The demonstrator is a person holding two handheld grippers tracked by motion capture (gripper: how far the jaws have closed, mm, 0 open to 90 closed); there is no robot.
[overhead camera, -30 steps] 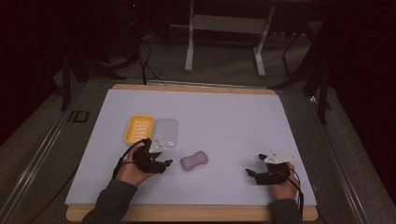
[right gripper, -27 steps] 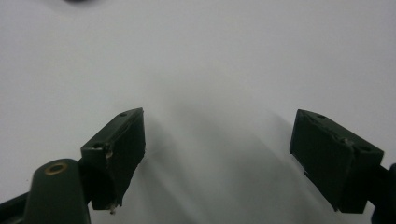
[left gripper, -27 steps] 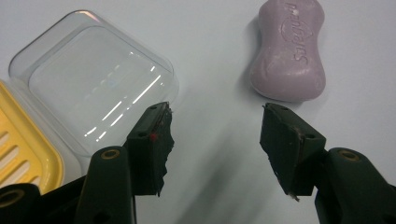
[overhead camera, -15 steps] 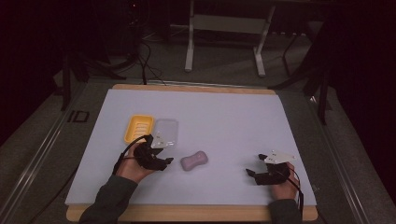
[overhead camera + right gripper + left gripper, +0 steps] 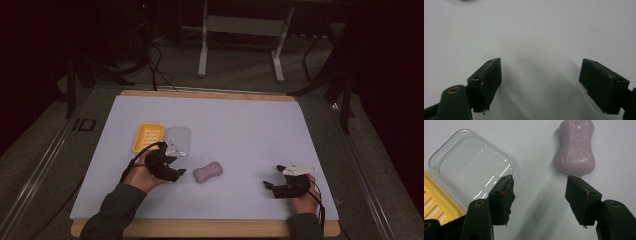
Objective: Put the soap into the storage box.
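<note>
A purple bar of soap (image 5: 208,173) (image 5: 575,148) lies on the white table mat, just right of my left gripper (image 5: 175,167). A yellow soap dish (image 5: 148,137) (image 5: 434,202) and its clear plastic lid (image 5: 178,139) (image 5: 474,167) sit side by side beyond that gripper. My left gripper (image 5: 539,195) is open with bare mat between its jaws; the soap is just beyond the right jaw tip and the lid by the left jaw. My right gripper (image 5: 272,186) (image 5: 541,82) rests open near the front right of the mat, holding nothing.
The white mat (image 5: 240,125) covers a wooden table (image 5: 210,229) whose edge shows at front. Cables (image 5: 155,65) and a metal stand's legs (image 5: 240,45) are on the dark floor behind the table. Wide free mat lies between the grippers.
The left hand has shifted slightly, with its gripper edging toward the soap. The right gripper has stayed put.
</note>
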